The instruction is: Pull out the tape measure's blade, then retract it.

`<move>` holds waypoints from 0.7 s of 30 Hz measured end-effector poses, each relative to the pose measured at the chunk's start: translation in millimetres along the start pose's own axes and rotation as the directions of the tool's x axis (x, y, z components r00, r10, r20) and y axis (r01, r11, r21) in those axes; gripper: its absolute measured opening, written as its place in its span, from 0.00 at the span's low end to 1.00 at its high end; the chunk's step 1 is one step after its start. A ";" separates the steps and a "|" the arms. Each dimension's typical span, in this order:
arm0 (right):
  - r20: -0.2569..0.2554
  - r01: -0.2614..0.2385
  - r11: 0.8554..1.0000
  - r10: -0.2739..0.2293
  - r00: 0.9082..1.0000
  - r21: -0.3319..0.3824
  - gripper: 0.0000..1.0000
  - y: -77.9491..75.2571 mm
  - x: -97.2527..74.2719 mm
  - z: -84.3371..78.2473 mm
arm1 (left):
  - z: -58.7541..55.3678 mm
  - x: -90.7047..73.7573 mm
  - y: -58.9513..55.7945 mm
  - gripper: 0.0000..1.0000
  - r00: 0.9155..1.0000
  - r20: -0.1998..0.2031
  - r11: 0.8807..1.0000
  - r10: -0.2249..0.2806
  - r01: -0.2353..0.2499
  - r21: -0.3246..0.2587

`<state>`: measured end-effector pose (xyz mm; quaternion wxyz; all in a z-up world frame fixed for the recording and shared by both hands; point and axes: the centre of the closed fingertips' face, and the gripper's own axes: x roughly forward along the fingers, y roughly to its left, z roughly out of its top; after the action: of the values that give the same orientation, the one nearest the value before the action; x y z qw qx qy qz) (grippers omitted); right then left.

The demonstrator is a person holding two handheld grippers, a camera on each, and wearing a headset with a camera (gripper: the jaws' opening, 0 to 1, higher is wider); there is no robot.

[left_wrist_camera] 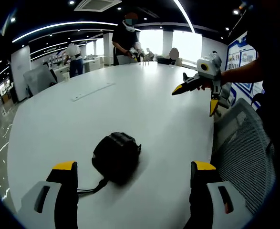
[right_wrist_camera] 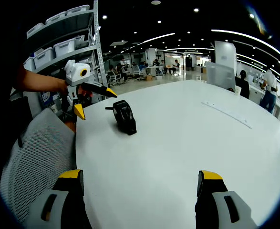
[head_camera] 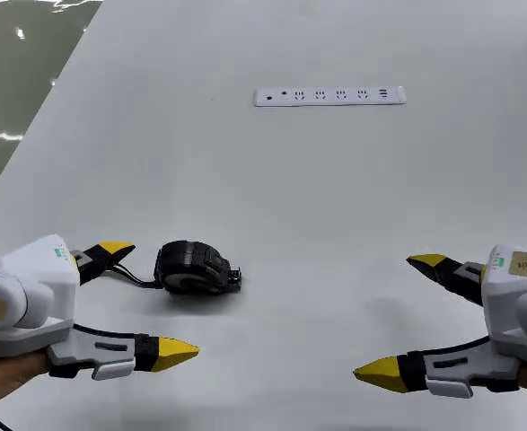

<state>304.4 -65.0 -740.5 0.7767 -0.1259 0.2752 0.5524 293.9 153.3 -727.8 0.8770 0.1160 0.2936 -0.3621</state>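
Nothing of the task is done yet: no blade shows outside the case, so both the pull and the retraction are left. At the left of the head view, the left tool [head_camera: 155, 300] has its 2 yellow-tipped jaws wide apart and holds nothing. Near its upper jaw the black tape measure [head_camera: 196, 268] lies on the white surface [head_camera: 335, 197], with a thin black strap [head_camera: 137, 280] trailing toward that tool. Well apart to the right, the right tool [head_camera: 389, 316] is likewise spread and empty.

The head view alone gives the layout from above. The left gripper view puts the tape measure between that tool's own jaws, slightly ahead of them. The right gripper view shows it farther off, beside the left tool, and adds shelving with bins [right_wrist_camera: 58, 43] and a mesh chair [right_wrist_camera: 35, 157].
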 end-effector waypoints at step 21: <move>-0.064 -0.107 0.988 0.101 0.993 -0.112 0.92 -9.5 34.2 6.3 | -3.0 15.2 14.0 0.85 0.994 -0.075 0.993 -0.076 0.082 0.081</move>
<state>323.2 -38.2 -755.7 0.7300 -0.1717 0.2716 0.6032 311.1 155.9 -739.4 0.8452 0.1542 0.3139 -0.4042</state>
